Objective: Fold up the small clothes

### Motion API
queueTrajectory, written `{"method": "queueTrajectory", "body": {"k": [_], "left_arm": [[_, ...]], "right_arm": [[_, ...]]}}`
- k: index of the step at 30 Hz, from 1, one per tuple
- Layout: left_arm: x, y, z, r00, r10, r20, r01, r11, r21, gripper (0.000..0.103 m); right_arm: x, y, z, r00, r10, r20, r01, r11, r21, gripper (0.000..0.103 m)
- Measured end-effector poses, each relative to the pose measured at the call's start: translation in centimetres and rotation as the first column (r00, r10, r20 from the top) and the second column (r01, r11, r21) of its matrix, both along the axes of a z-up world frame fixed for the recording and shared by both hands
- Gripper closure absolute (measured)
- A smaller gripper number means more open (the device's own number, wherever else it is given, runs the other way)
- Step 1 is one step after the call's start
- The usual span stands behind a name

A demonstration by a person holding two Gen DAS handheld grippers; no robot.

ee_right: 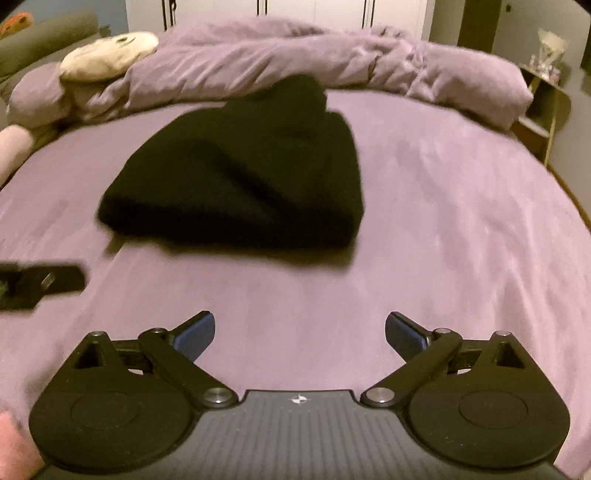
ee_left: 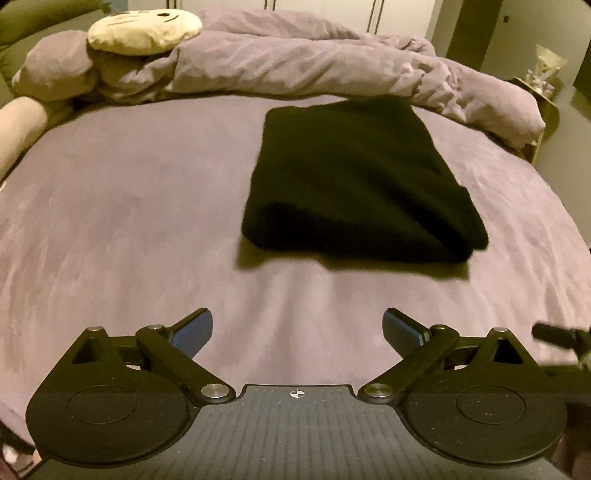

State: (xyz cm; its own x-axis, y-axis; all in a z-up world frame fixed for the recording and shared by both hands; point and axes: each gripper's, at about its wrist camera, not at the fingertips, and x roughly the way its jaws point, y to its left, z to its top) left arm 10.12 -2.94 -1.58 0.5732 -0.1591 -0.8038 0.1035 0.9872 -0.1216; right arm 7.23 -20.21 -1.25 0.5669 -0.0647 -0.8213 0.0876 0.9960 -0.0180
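Note:
A black knitted garment (ee_left: 354,177) lies folded into a thick rectangle on the purple bedsheet (ee_left: 129,221). In the right wrist view the same black garment (ee_right: 243,177) sits ahead and left of centre. My left gripper (ee_left: 297,328) hovers over bare sheet short of the garment, jaws wide apart and nothing between its blue pads (ee_left: 192,332). My right gripper (ee_right: 299,330) is likewise open over bare sheet, clear of the cloth. Each gripper's tip shows at the edge of the other's view: the right gripper (ee_left: 554,334) and the left gripper (ee_right: 40,282).
A rumpled purple duvet (ee_left: 295,62) runs along the far side of the bed. A plush toy with a cream face (ee_left: 144,31) lies at the far left. A small shelf (ee_right: 543,110) stands beyond the bed's right edge, cupboard doors (ee_right: 314,11) behind.

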Motion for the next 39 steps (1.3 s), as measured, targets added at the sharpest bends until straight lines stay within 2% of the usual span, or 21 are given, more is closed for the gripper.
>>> {"method": "queueTrajectory", "body": {"k": [3, 6, 9, 12, 19, 39], "left_arm": [[-1.1, 0.1, -0.2, 1.0, -0.004, -0.016, 0.005, 1.0, 0.017, 0.002], [-1.9, 0.4, 0.1, 1.0, 0.001, -0.026, 0.0, 1.0, 0.025, 0.002], [-2.2, 0.3, 0.7, 1.0, 0.005, -0.016, -0.005, 0.999, 0.049, 0.002], [-2.1, 0.0, 1.3, 1.0, 0.012, -0.01, -0.012, 0.997, 0.07, 0.001], [-1.9, -0.5, 2.4, 1.0, 0.006, 0.012, -0.007, 0.992, 0.127, 0.001], [-2.5, -0.6, 3.6, 0.999, 0.023, 0.039, -0.028, 0.987, 0.157, 0.001]], "right_arm": [[-2.0, 1.1, 0.8, 1.0, 0.004, -0.017, -0.004, 1.0, 0.007, 0.004], [-2.2, 2.3, 1.8, 0.999, -0.001, -0.051, -0.002, 0.998, -0.056, 0.004], [-2.3, 3.1, 2.9, 1.0, 0.024, -0.02, -0.025, 0.995, -0.096, 0.004], [-1.8, 3.3, 3.6, 0.999, 0.025, -0.026, -0.026, 0.998, -0.064, 0.004], [-1.4, 4.1, 4.2, 0.999, 0.03, -0.04, -0.033, 0.996, -0.086, 0.004], [-1.9, 3.0, 5.0, 1.0, -0.018, -0.014, 0.017, 0.998, -0.056, 0.004]]}}
